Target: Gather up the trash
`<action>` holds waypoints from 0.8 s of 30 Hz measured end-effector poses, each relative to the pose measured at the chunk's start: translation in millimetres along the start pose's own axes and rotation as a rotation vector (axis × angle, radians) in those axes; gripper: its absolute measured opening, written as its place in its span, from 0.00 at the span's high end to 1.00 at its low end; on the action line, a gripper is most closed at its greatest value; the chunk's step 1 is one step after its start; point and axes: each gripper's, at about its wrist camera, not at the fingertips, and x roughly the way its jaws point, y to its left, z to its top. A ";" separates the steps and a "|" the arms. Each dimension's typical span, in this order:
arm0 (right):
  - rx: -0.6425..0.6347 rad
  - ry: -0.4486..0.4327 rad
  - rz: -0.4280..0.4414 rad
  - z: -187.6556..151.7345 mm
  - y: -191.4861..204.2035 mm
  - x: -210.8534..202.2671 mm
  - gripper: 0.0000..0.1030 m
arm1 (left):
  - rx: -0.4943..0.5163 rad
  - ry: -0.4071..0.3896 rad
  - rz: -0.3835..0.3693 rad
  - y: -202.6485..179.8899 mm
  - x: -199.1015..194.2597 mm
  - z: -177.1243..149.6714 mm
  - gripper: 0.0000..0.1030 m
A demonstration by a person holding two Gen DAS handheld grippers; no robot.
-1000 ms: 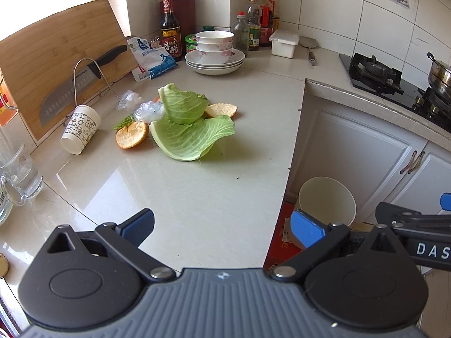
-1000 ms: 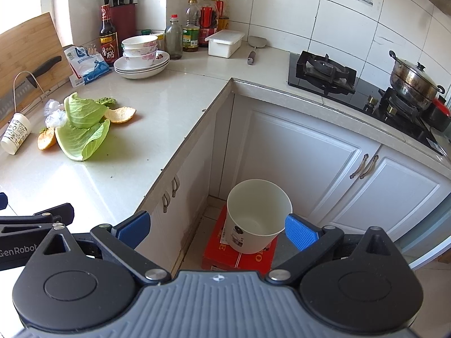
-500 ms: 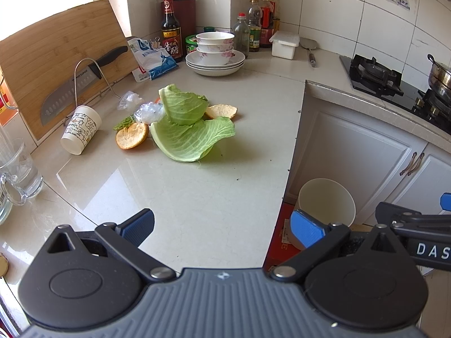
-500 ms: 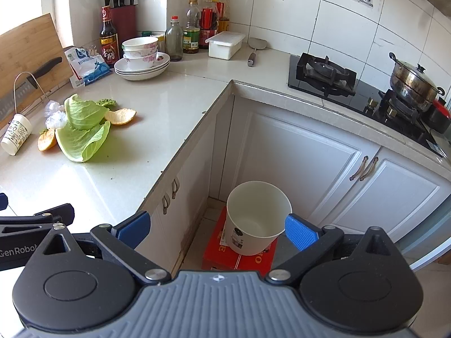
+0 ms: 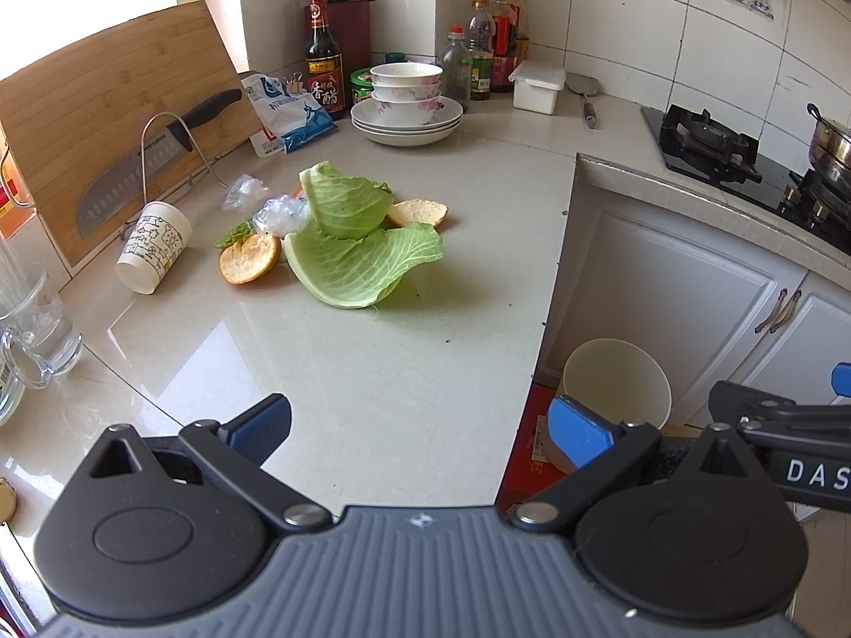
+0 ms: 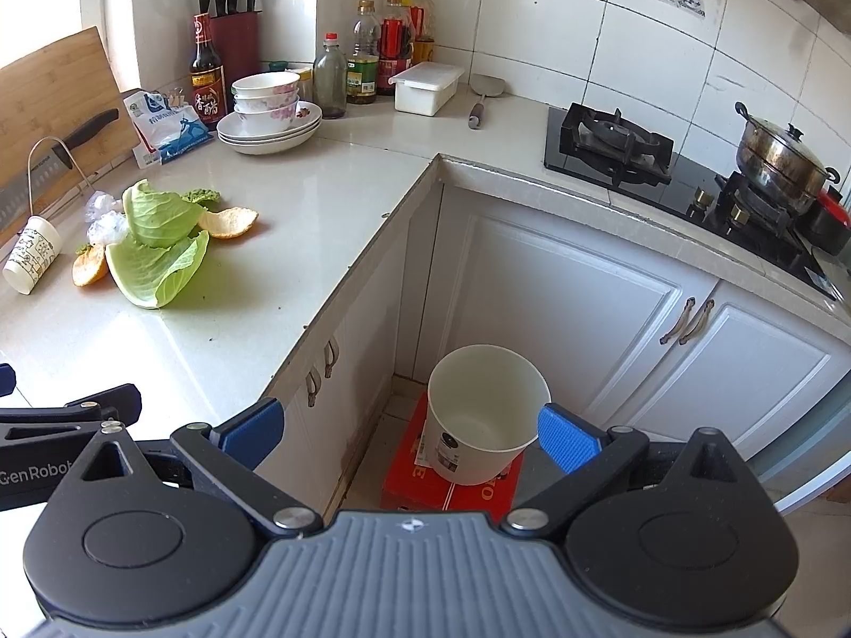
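Trash lies on the counter: two cabbage leaves, orange peels, crumpled clear plastic and a tipped paper cup. A white bin stands on a red box on the floor in the cabinet corner. My left gripper is open and empty above the counter's near part, well short of the trash. My right gripper is open and empty above the floor, with the bin between its fingers in view.
A cutting board with a knife leans at the left. A glass mug, stacked bowls on plates, bottles, a knife block, a salt bag and a white box line the back. A gas stove and pot sit right.
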 end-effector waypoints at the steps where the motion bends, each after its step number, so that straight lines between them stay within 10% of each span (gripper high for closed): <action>1: 0.001 -0.001 0.002 0.2 -0.6 0.0 0.00 | 0.000 0.000 0.000 0.0 0.0 0.1 0.01; 24: -0.016 0.000 0.024 -1.2 -7.2 5.1 0.00 | -0.004 0.017 0.018 -9.5 4.1 3.6 0.01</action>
